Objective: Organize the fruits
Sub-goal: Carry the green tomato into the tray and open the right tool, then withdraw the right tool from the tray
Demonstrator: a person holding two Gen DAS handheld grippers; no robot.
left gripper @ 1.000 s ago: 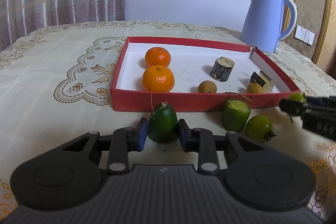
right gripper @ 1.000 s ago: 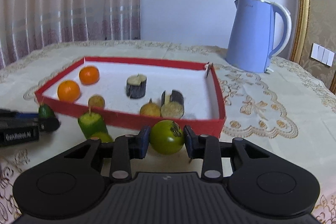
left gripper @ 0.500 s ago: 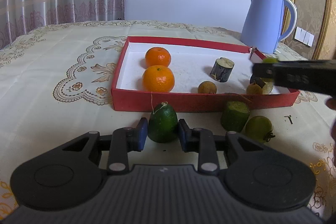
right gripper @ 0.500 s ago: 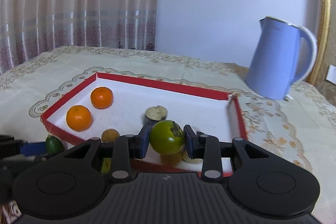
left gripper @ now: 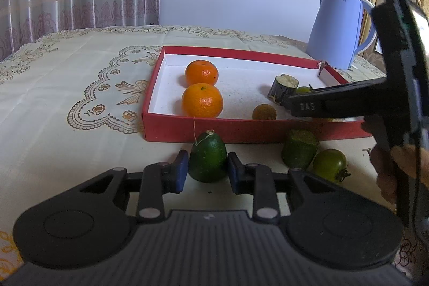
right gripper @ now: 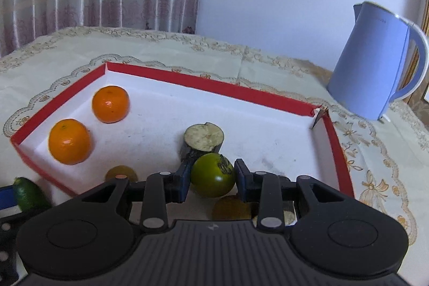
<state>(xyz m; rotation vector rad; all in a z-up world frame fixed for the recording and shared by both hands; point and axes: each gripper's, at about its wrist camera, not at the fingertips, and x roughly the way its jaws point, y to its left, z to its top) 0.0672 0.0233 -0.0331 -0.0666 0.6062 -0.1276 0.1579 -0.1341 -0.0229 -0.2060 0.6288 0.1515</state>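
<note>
Right hand-held gripper (right gripper: 213, 180) clamps a round green tomato (right gripper: 213, 174) over the red-walled, white-floored shallow box (right gripper: 203, 83). Lower it onto bare floor at 3 o'clock of the cut dark stub (right gripper: 202, 140), then release. Left hand-held gripper (left gripper: 207, 172) pinches a dark-green pointed fruit (left gripper: 207, 161) on the tabletop (left gripper: 67, 146).

Fruit in and before the tray (left gripper: 171, 122)
Two oranges (left gripper: 202, 103) lie at the tray's left; a kettle (left gripper: 336, 28) stands behind its right corner

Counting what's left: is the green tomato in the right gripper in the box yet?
Not yet: the right gripper holds the green tomato above the red box.
</note>
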